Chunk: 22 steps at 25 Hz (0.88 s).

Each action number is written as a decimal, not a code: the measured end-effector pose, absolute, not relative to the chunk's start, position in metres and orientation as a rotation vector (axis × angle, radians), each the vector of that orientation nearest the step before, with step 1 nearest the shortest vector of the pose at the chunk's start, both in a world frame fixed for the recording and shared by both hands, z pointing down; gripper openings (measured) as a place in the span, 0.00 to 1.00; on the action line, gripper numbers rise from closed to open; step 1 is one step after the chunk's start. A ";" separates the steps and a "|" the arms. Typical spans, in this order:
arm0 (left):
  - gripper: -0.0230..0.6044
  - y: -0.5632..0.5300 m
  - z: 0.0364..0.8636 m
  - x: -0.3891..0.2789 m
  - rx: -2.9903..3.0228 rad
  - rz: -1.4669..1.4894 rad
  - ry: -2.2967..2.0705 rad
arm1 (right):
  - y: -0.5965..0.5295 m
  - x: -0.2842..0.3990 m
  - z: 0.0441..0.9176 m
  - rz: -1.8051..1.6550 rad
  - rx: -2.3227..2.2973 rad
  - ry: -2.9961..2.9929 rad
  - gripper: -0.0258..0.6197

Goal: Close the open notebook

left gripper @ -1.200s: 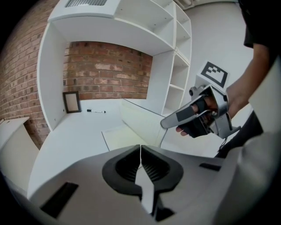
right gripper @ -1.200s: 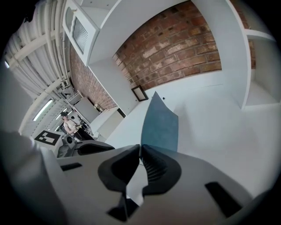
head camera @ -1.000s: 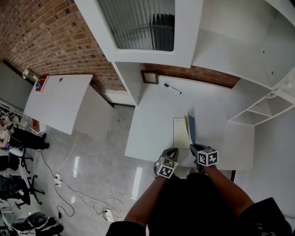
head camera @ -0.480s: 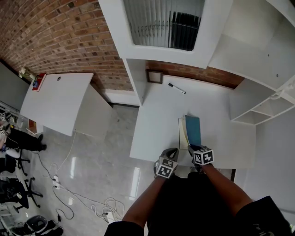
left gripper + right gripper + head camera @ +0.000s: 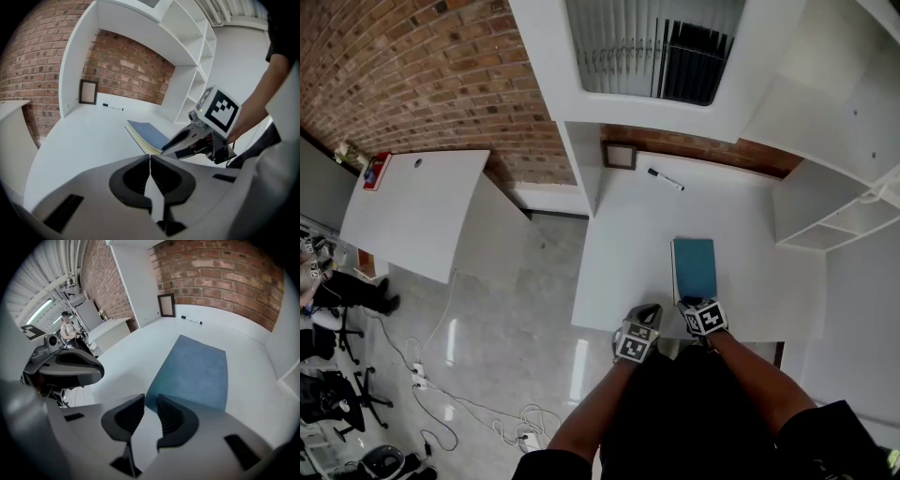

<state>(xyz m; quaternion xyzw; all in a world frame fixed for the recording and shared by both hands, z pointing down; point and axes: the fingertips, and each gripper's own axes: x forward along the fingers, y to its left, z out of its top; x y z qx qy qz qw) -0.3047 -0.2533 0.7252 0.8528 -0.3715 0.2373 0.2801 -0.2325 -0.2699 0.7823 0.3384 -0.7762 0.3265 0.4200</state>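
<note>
Lying flat now just ahead of the right gripper, whose empty jaws have just been opening, the notebook looks closed; left gripper pressed together.

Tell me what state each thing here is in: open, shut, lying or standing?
Notebook: closed, lying flat on the desk, blue cover up.
Left gripper: jaws shut, empty.
Right gripper: jaws slightly apart, just been opening, at the notebook's near corner, gripping nothing.
Marker: lying flat at the back of the desk.
Frame: standing upright at the back of the desk.
</note>
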 end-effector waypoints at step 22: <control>0.06 -0.260 0.608 -0.264 2.181 0.257 -1.283 | -0.253 -0.138 0.638 1.004 1.113 -2.313 0.32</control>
